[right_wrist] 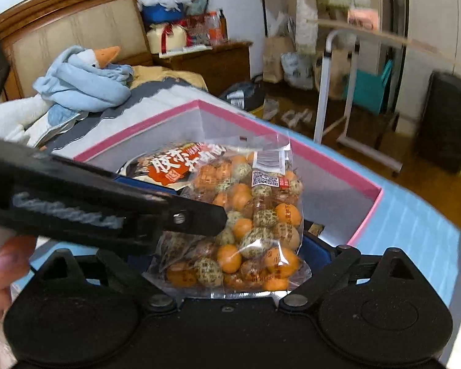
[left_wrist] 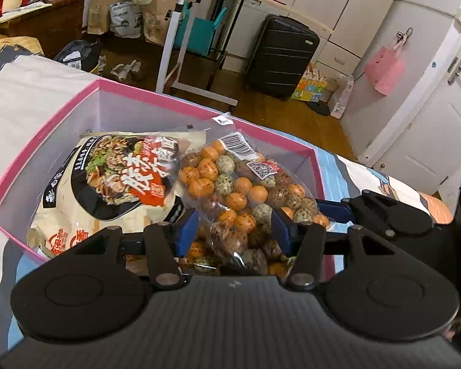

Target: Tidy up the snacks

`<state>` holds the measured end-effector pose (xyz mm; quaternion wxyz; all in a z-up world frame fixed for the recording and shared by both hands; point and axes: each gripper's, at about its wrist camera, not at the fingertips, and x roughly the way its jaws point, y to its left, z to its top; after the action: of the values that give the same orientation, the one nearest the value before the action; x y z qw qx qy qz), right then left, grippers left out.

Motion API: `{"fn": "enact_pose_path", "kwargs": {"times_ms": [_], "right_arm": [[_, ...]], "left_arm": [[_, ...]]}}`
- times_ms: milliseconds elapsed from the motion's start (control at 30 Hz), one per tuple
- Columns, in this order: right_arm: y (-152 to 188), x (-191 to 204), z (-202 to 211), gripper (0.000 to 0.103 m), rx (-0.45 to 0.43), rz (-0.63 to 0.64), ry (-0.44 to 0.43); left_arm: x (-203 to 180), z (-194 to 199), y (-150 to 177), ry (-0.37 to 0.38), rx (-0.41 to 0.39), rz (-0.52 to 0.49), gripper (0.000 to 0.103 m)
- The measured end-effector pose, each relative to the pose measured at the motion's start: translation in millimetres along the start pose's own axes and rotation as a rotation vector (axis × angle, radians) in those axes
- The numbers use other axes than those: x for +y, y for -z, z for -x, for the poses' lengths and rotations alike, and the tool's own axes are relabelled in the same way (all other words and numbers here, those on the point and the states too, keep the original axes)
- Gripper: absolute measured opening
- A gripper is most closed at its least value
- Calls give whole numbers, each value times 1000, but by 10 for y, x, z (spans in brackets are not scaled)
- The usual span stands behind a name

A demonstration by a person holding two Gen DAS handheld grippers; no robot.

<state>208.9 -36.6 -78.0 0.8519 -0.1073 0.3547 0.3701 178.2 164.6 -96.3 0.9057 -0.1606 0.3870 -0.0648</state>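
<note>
Bedding in white and grey [left_wrist: 21, 98] lies at the far left, under an open pink-rimmed cardboard box with pale walls [left_wrist: 46, 129]. Inside the box, on its left side, lies a cream noodle packet printed with a dark bowl and a red label [left_wrist: 107, 181]. Just right of it, overlapping its edge, sits a clear plastic bag of orange and speckled round snacks [left_wrist: 239, 196], its barcode end pointing to the box's far wall. The left gripper [left_wrist: 235, 227] is clenched on the near part of this bag, both blue pads [left_wrist: 187, 227] pressing its sides. In the right wrist view the same bag [right_wrist: 261, 230] lies between the right gripper [right_wrist: 230, 246] jaws, which stand spread wide without pinching it. Farther right, the box's right side is bare, resting on a blue striped sheet [right_wrist: 415, 230].
</note>
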Motion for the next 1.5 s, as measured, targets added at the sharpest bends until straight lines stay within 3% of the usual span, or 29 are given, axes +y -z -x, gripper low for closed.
{"fn": "enact_pose_path", "kwargs": {"times_ms": [167,300,533,567,667,767,800,967,1000,1067,1133,1267,1500], "right_arm": [[98,-7,135,95,-49,-48,36],[200,-11,251,94,-106,-91,41],[266,107,407,93,-127,-61,58],[281,94,456,90,-141,-70,45],[316,6,520,60,-145,-118,56],[319,-118,518,53,-151,-160,15],[317,-129,515,47,-154,-162,26],[283,-39,419,43,-116,-104,70],[278,-2,376,36,-94,-79,86],[269,131,289,35,-57,16,158],[278,218,331,36,-82,45,184],[344,178,623,44,-109,-56,167],[618,88,1345,57,-130,-180,240]], "left_arm": [[-65,-19,18,-46,-3,-36,47],[-95,15,17,-40,1,-30,43],[-101,-28,7,-89,-2,-46,42],[-104,-37,2,-101,-2,-47,42],[-123,-8,45,-131,-12,-53,40],[-126,10,49,-119,-14,-47,40],[-134,17,49,-118,-11,-45,40],[-166,70,67,-115,-14,-40,40],[-180,96,79,-121,-18,-38,40],[-209,158,91,-123,-30,-33,40],[-213,224,99,-123,-36,-29,40],[-257,346,122,-160,-16,-42,40],[-498,672,173,-179,18,-137,50]]}}
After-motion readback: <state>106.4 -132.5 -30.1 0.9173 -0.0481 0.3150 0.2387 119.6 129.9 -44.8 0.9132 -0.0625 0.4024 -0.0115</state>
